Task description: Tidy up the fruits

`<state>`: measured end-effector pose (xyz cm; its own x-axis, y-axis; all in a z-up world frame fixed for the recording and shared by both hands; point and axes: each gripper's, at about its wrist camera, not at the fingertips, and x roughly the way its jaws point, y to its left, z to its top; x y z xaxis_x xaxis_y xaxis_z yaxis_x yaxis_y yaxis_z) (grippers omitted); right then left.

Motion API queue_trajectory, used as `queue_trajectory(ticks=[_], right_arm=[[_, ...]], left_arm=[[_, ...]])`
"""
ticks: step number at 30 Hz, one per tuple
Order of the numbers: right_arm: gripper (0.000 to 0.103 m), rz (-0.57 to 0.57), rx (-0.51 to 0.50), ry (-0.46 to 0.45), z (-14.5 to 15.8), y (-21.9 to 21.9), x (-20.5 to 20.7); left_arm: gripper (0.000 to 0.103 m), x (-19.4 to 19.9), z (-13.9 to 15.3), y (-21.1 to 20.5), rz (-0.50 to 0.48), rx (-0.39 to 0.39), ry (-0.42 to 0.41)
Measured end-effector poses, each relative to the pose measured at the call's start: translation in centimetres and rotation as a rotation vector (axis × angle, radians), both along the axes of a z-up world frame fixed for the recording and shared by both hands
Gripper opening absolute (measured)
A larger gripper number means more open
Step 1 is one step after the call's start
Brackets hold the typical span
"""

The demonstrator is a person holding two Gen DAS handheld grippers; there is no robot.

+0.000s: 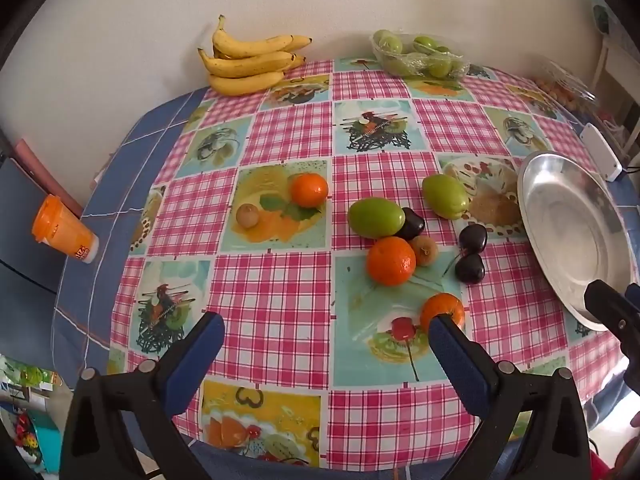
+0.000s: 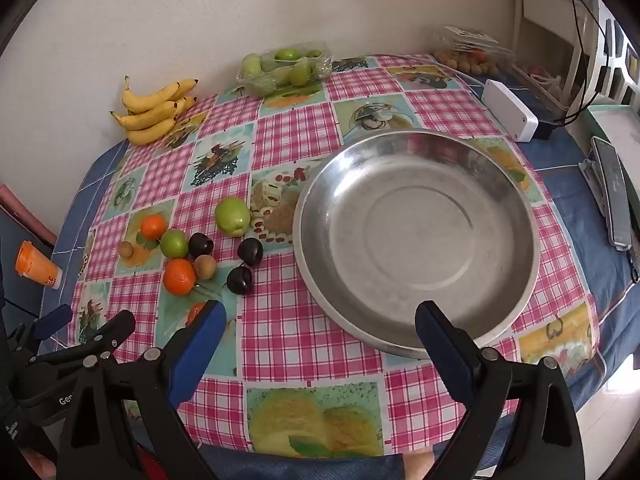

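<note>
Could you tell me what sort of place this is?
Probably a home dining or kitchen corner: a table with a fruit-print checked tablecloth, bananas by the wall, and a metal dish.

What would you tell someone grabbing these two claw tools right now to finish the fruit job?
Left gripper: open, empty, above the tablecloth. Right gripper: open, empty, at the near rim of the metal bowl.
Bowl holds nothing yet. Loose on the cloth left of it: three oranges, the nearest by the left gripper, two green fruits, three dark plums, two small brown fruits.
Bananas and a green-fruit packet lie by the wall.
Done: nothing. Left: all of it.
</note>
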<state>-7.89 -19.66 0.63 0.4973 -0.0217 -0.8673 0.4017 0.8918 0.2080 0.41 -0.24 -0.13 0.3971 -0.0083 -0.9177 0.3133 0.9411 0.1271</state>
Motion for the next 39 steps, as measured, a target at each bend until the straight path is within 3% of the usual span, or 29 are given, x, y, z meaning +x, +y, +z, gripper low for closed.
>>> queue_trajectory(ticks=[12, 39], right_arm=[[0.096, -0.003, -0.001, -0.003, -0.3, -0.2, -0.4], [0.096, -0.009, -0.002, 0.005, -0.3, 0.0, -0.3]], left_arm=[[0.103, 0.2, -0.7, 1.1, 0.051, -0.069, -0.014], [0.103, 0.4, -1.2, 1.8, 0.08, -0.078, 0.011]])
